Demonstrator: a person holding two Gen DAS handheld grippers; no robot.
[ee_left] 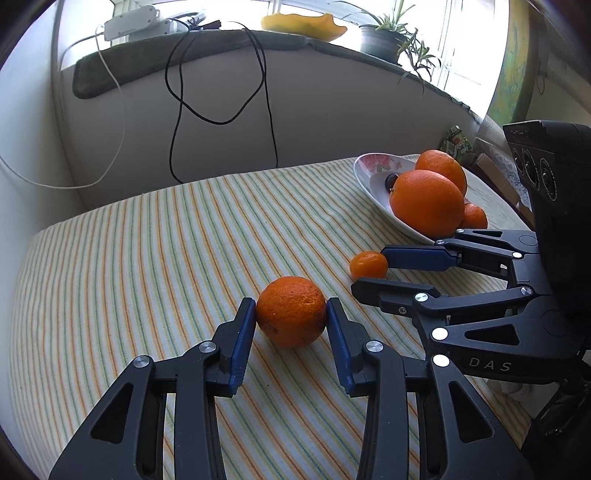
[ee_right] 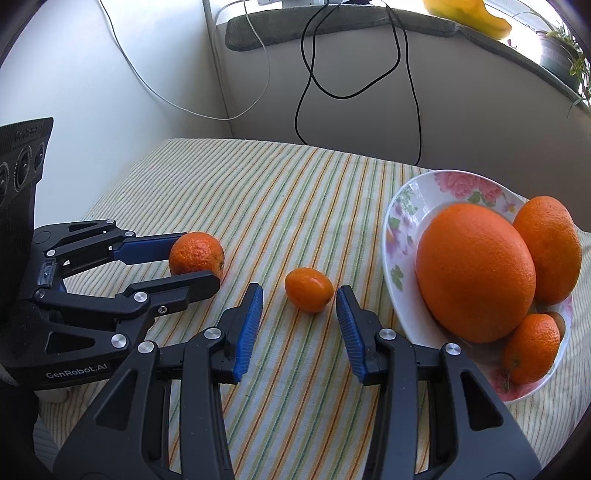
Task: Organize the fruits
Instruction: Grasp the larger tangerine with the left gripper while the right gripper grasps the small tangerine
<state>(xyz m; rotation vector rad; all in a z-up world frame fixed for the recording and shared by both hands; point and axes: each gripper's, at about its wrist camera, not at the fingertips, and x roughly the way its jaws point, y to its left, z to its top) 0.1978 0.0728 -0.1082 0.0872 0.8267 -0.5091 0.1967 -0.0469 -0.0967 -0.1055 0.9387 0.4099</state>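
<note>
A rough-skinned mandarin (ee_left: 291, 312) lies on the striped cloth, and my left gripper (ee_left: 291, 308) is shut on it, both blue pads against its sides. From the right wrist view the same left gripper (ee_right: 201, 258) holds that mandarin (ee_right: 197, 254). A small smooth orange fruit (ee_right: 308, 290) rests between the fingers of my right gripper (ee_right: 299, 293), which is open with a gap on each side. A flowered plate (ee_right: 391, 229) to the right holds a big orange (ee_right: 474, 271), a second orange (ee_right: 546, 247) and a small mandarin (ee_right: 532, 347).
The striped tablecloth (ee_left: 166, 240) runs back to a white wall where black and white cables (ee_left: 266, 110) hang. A potted plant (ee_left: 384, 40) and a yellow object (ee_left: 303, 24) stand on the sill above. Boxes (ee_left: 458, 142) crowd the far right behind the plate (ee_left: 364, 173).
</note>
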